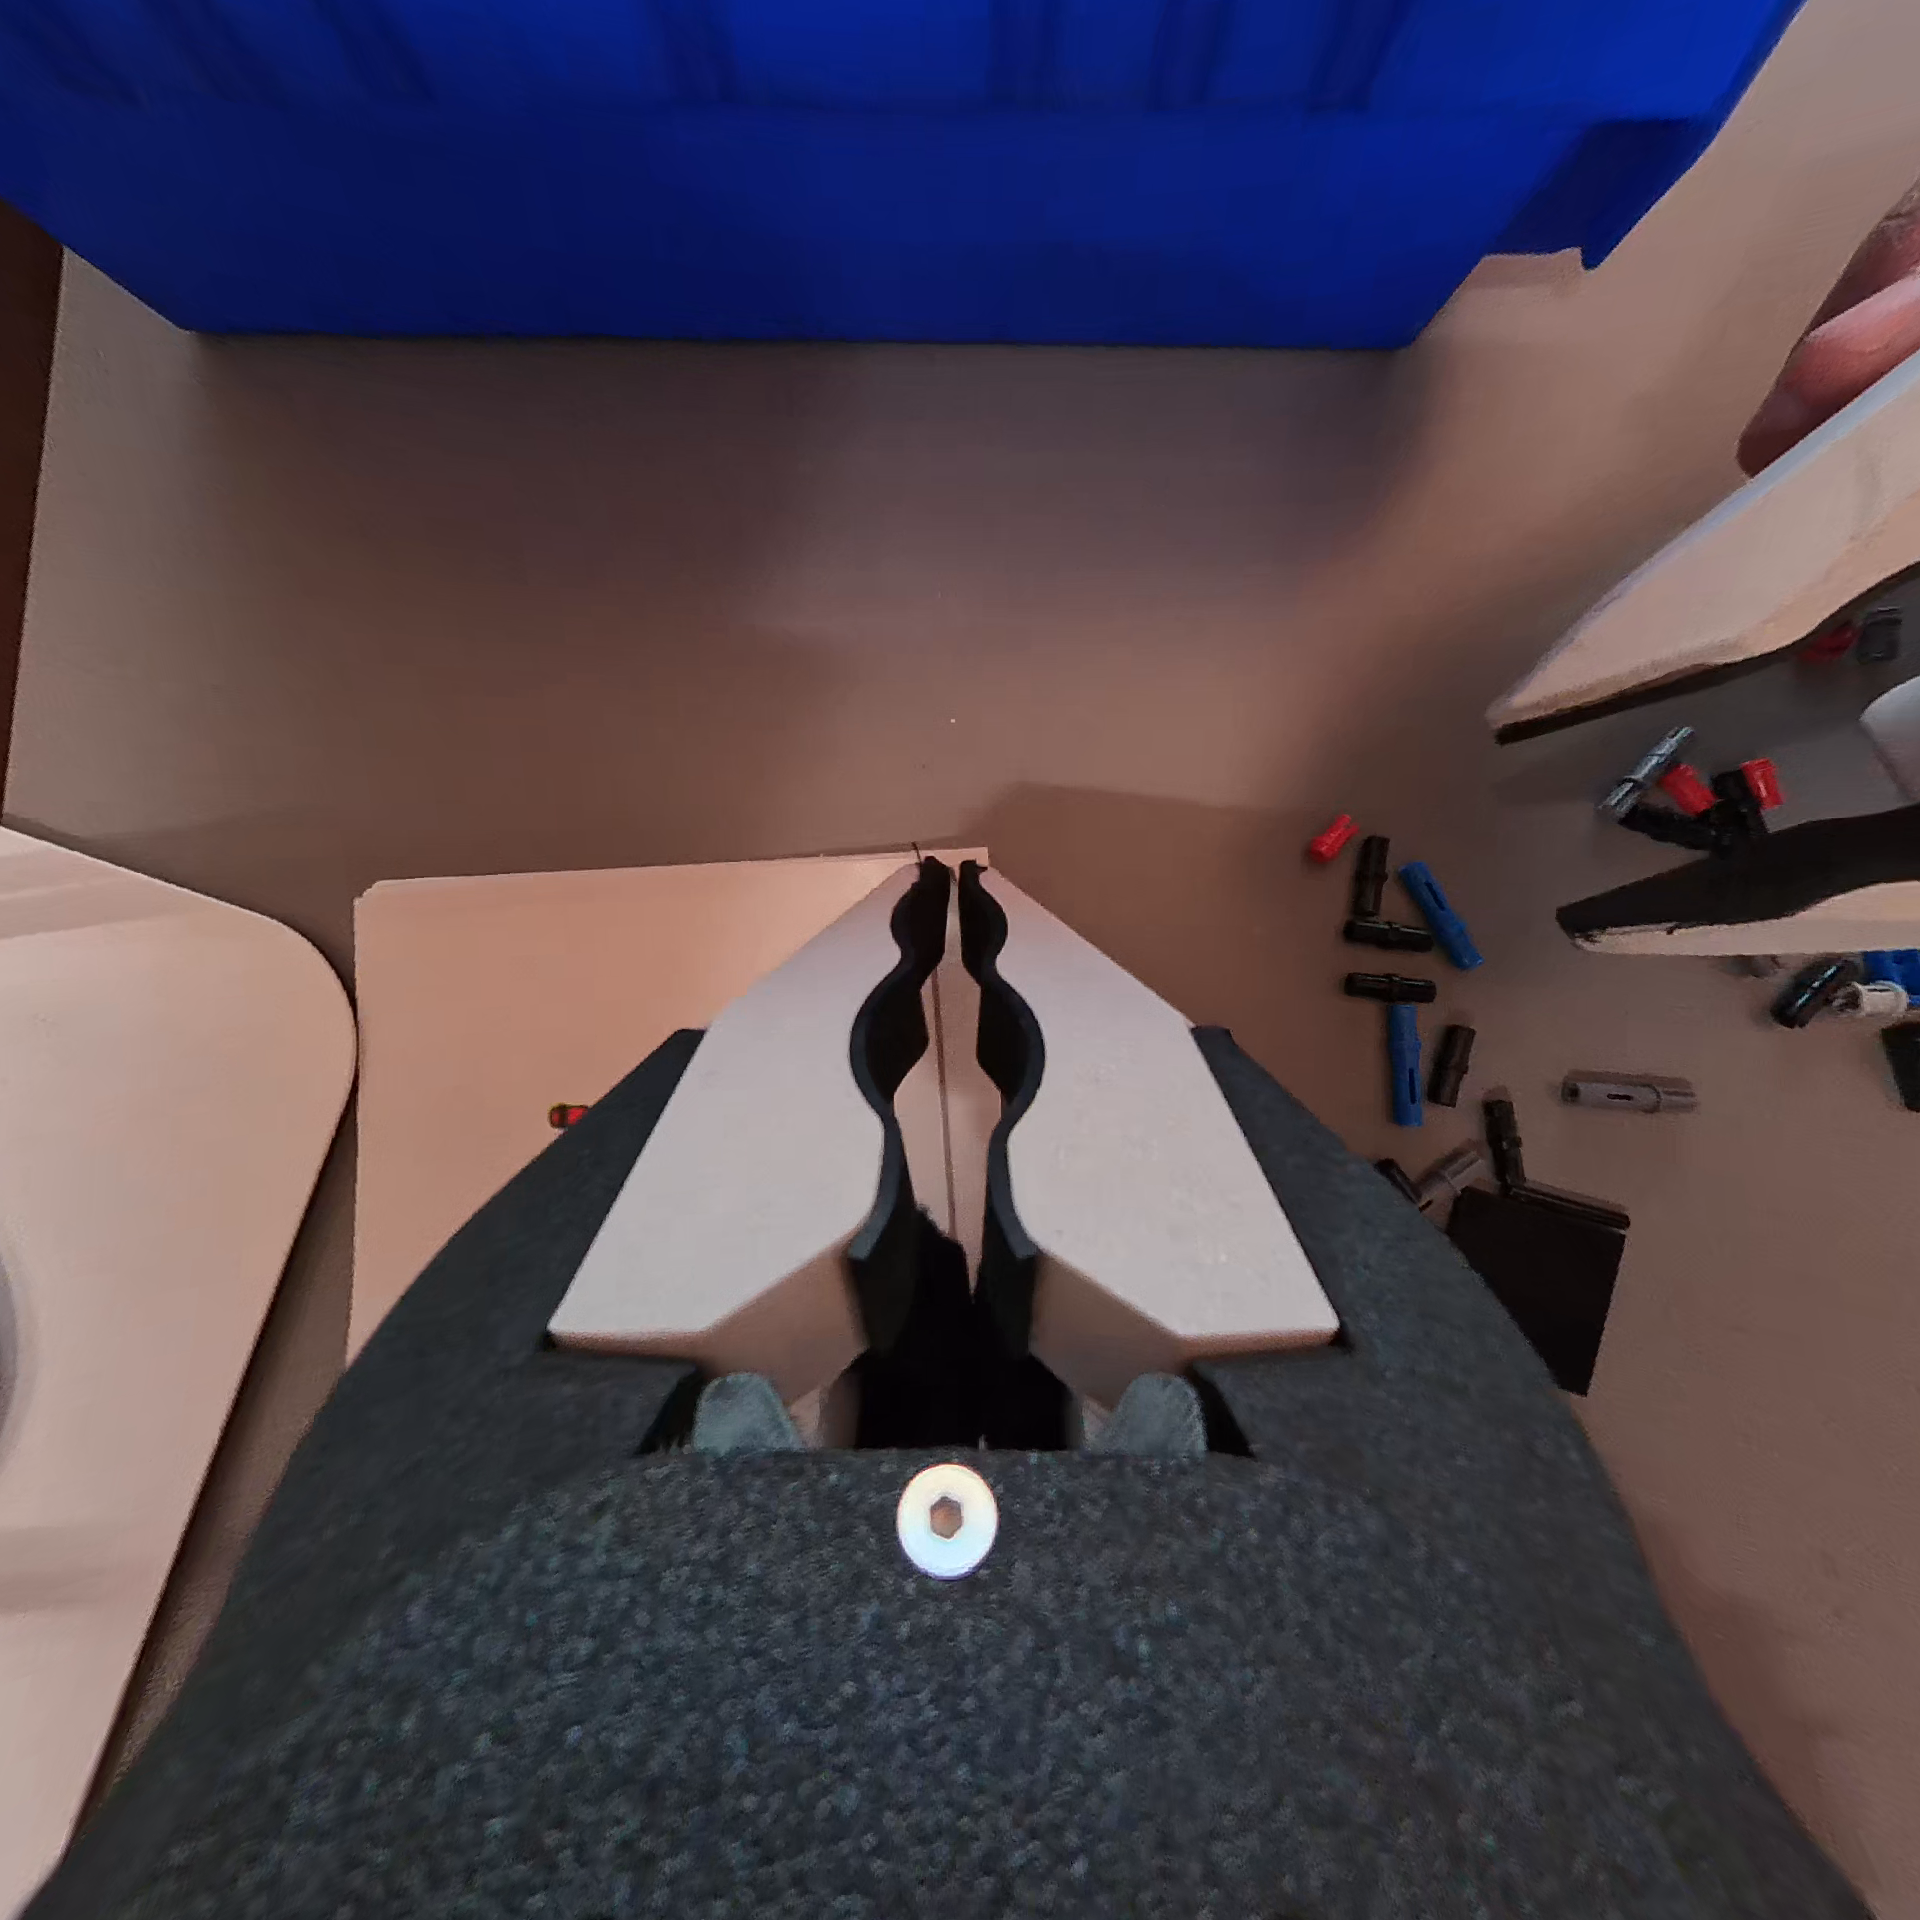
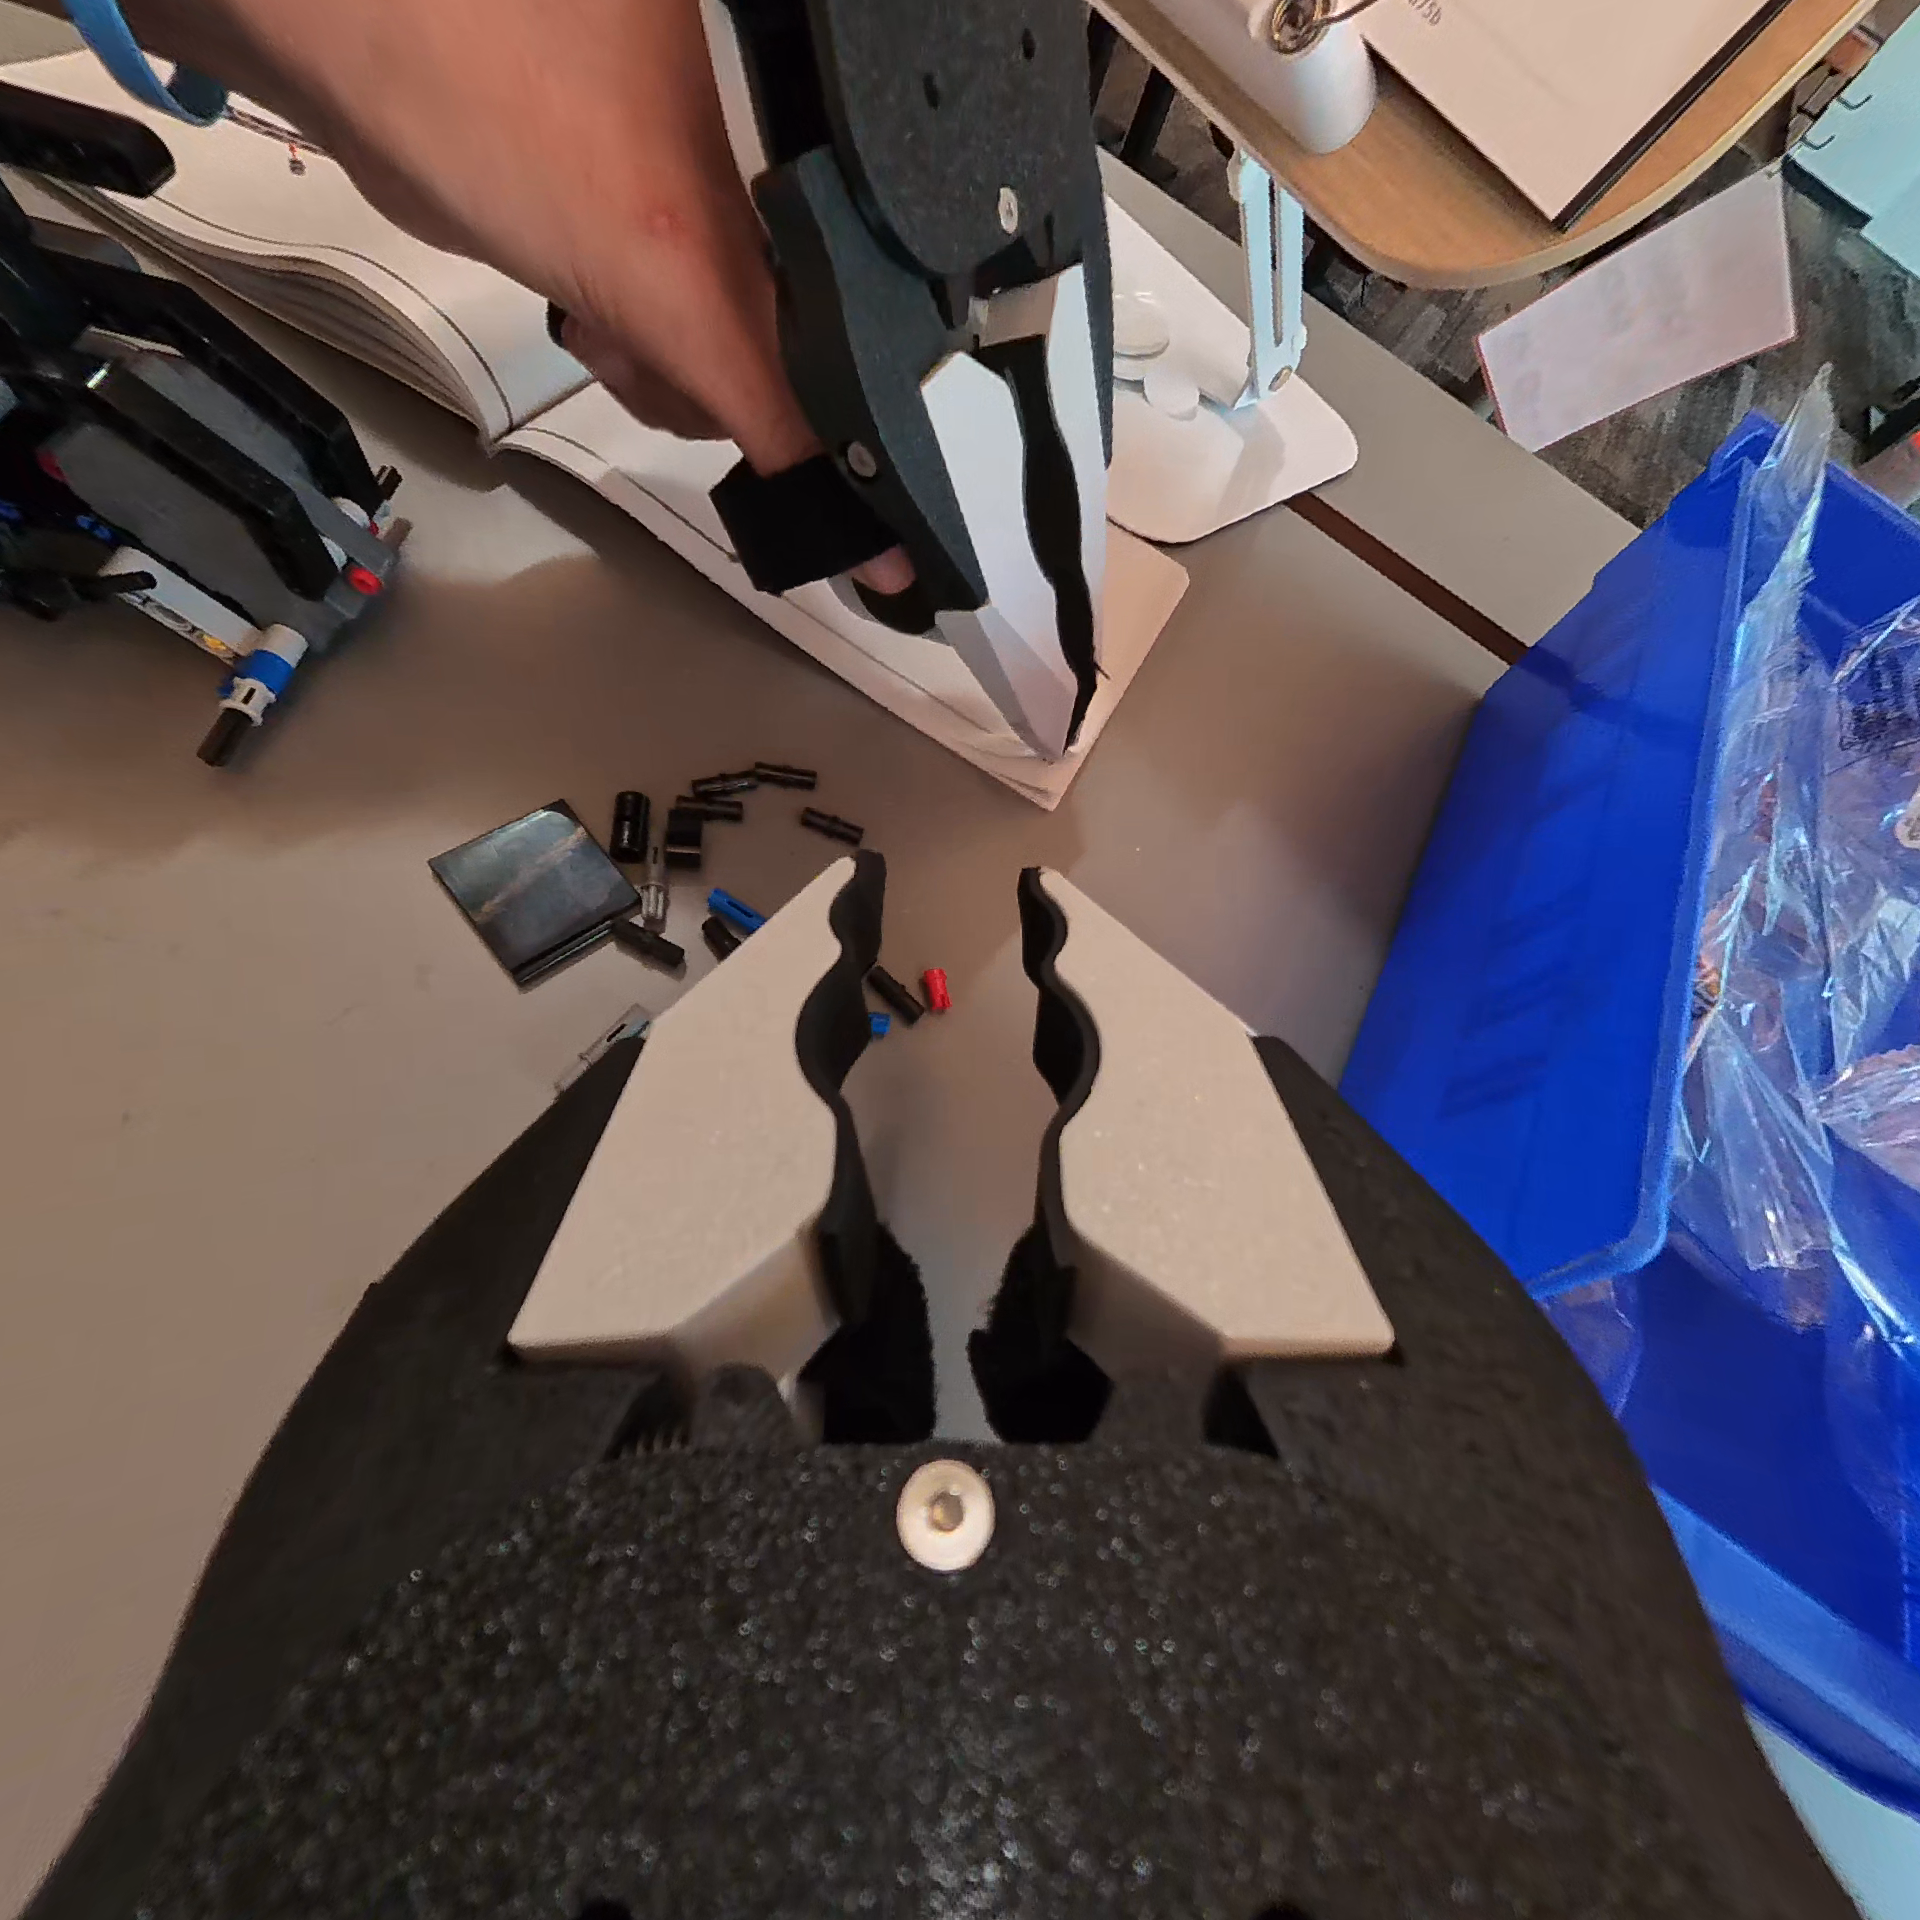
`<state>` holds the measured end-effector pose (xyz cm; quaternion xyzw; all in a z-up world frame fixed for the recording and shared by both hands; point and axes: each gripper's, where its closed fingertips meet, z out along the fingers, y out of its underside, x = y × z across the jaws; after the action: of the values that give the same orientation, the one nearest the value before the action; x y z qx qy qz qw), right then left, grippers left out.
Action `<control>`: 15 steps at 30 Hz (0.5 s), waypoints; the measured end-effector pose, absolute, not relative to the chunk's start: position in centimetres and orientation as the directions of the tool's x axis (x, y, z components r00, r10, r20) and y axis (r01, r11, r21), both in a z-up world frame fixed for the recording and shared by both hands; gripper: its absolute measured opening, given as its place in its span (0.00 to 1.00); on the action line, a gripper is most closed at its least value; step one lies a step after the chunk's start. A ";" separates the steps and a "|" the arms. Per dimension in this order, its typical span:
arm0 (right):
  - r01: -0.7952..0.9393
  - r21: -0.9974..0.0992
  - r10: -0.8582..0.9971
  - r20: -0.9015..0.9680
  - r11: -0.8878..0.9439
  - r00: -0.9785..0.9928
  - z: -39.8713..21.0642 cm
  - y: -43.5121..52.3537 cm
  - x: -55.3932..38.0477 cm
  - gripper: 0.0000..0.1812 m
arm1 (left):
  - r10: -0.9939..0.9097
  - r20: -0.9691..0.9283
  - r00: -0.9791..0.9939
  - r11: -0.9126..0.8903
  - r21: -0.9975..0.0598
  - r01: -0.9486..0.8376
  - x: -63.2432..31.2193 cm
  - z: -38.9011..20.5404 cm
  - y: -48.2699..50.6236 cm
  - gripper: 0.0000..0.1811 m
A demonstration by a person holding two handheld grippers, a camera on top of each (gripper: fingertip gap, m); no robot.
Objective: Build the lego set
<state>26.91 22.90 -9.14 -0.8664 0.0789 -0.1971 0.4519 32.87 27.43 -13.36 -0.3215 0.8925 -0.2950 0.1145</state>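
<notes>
Spread right gripper (image 2: 951, 873) hovers over scattered pins (image 2: 727, 831); left gripper (image 1: 940, 871) pinches booklet (image 1: 623, 987) corner.

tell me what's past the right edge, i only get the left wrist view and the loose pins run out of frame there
Observer: In the right wrist view the right gripper hangs open over those pins; a small red pin lies on the table between its fingers.
Operator: where's the build itself
Observer: The half-built model, mostly black and grey, stands on the table at the far left of that view, apart from the loose pins.
Operator: my gripper holding anything
Observer: From the side, the left gripper looks shut, its tips down at the corner of the open booklet.
</notes>
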 end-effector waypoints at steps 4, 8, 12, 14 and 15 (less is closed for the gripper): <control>0.048 -0.807 -0.308 0.279 -0.588 0.909 -9.3 22.9 26.9 0.14 | -0.640 -0.018 -0.768 0.628 -0.589 -0.509 32.7 -13.8 27.5 0.00; 0.048 -0.805 -0.305 0.278 -0.592 0.911 -9.5 23.0 26.8 0.14 | -0.633 -0.024 -0.774 0.638 -0.583 -0.503 32.6 -14.0 27.3 0.00; 0.037 -0.808 -0.313 0.270 -0.588 0.911 -9.5 22.8 27.0 0.13 | -0.634 -0.044 -0.772 0.649 -0.572 -0.501 32.9 -14.1 27.6 0.00; 0.030 -0.809 -0.317 0.264 -0.587 0.911 -9.6 22.8 27.1 0.13 | -0.639 -0.080 -0.765 0.660 -0.569 -0.491 33.1 -13.9 28.0 0.00; 0.031 -0.809 -0.319 0.267 -0.587 0.910 -9.5 22.7 27.2 0.13 | -0.636 -0.094 -0.766 0.667 -0.566 -0.484 33.1 -13.7 28.2 0.00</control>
<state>27.16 22.75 -9.54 -0.8691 0.0827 -0.1960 0.4466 33.15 28.23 -13.73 -0.3106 0.9017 -0.2645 0.1431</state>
